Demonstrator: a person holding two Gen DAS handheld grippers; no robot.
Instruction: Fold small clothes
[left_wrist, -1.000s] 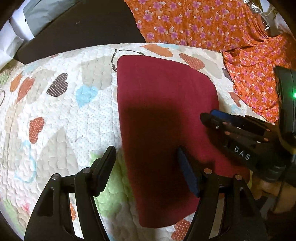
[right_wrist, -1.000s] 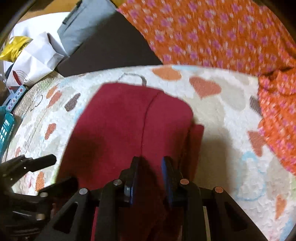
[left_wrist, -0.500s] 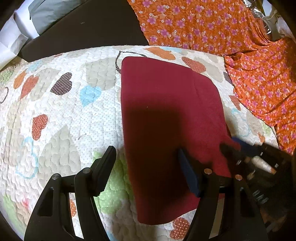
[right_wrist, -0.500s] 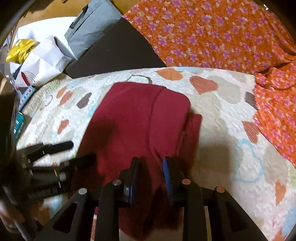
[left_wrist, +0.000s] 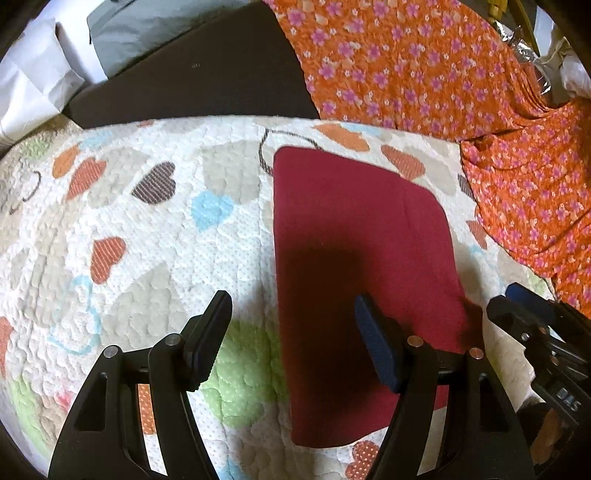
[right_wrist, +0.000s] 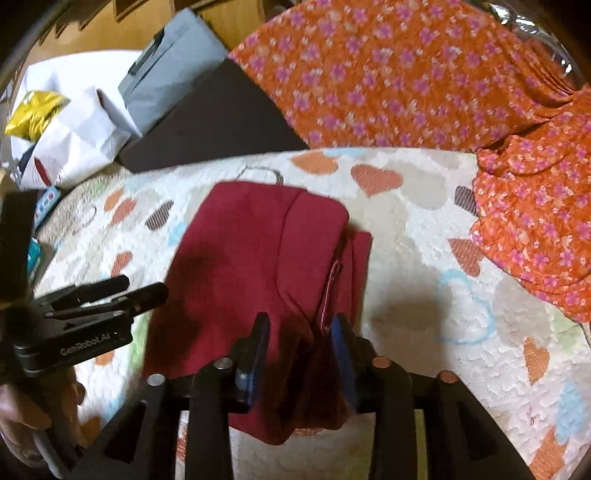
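A dark red garment (left_wrist: 362, 254) lies folded flat on a quilt (left_wrist: 155, 236) printed with hearts, and both grippers hang over its near end, pointing steeply down. The left gripper (left_wrist: 291, 339) stands wide apart and holds nothing: its left finger is over the bare quilt just beside the cloth's long edge, and its right finger, with the blue pad, is over the red cloth itself. Seen from the right wrist, the garment (right_wrist: 266, 273) shows a rounded upper layer folded over a lower one, with a narrow strip of the lower layer sticking out on the right and a thin pink seam running down toward the gripper. The right gripper (right_wrist: 299, 343) is over that near right part of the cloth; its jaws are opening, the red fabric sits bunched between them, and the pads do not look to press on it. The left gripper shows at the left edge of that view (right_wrist: 110, 295), with a hand (right_wrist: 22, 413) below it. Ahead of both grippers, beyond the far edge of the quilt, lies a dark slab (left_wrist: 192, 77). An orange flowered fabric (left_wrist: 424, 70) spreads ahead and to the right. Far ahead to the left of the right gripper sit a grey pouch (right_wrist: 166, 74) and white bags (right_wrist: 74, 125).
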